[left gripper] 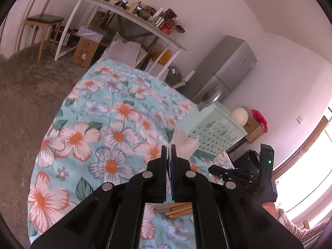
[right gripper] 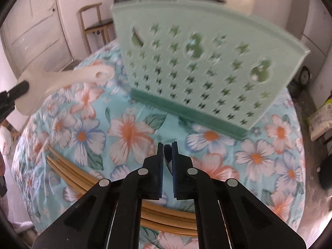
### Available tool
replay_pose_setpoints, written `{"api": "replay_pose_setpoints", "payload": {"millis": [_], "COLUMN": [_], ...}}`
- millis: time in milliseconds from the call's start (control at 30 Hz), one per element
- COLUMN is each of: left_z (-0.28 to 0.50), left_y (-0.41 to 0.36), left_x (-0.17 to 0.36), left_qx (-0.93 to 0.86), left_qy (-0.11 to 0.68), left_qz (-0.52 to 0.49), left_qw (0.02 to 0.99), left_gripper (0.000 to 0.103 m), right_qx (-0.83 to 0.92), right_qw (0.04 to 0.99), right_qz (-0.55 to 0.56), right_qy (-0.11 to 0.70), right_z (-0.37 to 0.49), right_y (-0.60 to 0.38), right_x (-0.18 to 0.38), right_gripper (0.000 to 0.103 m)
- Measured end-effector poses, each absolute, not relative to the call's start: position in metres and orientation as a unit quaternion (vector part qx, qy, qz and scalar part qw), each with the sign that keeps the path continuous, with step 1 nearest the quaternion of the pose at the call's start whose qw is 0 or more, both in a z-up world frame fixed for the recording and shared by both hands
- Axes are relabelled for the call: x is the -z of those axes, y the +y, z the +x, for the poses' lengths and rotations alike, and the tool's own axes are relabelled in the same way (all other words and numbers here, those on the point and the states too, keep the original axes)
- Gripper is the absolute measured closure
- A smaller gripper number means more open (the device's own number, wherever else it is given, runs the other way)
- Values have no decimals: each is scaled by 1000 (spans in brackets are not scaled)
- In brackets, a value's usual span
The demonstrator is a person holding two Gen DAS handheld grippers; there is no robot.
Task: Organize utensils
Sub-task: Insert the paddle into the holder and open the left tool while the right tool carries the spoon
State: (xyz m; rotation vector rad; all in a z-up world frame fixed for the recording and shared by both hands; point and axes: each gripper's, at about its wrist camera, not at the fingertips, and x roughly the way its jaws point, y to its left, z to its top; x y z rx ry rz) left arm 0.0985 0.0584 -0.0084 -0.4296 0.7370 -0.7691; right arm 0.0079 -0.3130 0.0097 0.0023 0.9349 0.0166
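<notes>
A white plastic rice paddle (right gripper: 62, 81) is pinched by the left hand-held gripper (left gripper: 171, 152) above the floral tabletop (right gripper: 132, 128) – near the mint perforated utensil holder (right gripper: 199, 66) – while a dark thin utensil (right gripper: 167, 158) is clamped in the right hand-held gripper (right gripper: 167, 151).

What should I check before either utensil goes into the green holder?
1. Left tongs shut on the white spatula: ok.
2. Right tongs shut on a dark utensil: ok; its type: cannot tell.
3. Green holder upright on the floral cloth: ok.
4. Holder's top opening free: cannot tell, hidden from both views.
5. Wooden chopsticks still loose on the cloth: not ok.
</notes>
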Motion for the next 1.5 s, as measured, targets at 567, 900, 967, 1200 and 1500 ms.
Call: {"api": "replay_pose_setpoints", "payload": {"millis": [567,900,967,1200,1500], "left_z": [87,94,97,109,151], "left_y": [16,-57,-73,-120,-137], "left_x": [-93,-130,-130,-125,-139], "left_qx": [388,336,324,308,358], "left_qy": [243,226,234,268,318], "left_qz": [-92,115,153,263,148], "left_qw": [884,907,904,874,865], "left_gripper": [101,101,101,100,97], "right_qx": [14,-11,-14,-22,-27], "right_qw": [951,960,961,959,956], "right_qz": [118,143,150,167,190], "right_qy": [285,239,234,226,220], "right_z": [-49,-49,-49,-50,-53], "right_y": [-384,-393,-396,-407,-420], "right_x": [-121,-133,-132,-127,-125], "right_gripper": [101,101,101,101,101]}}
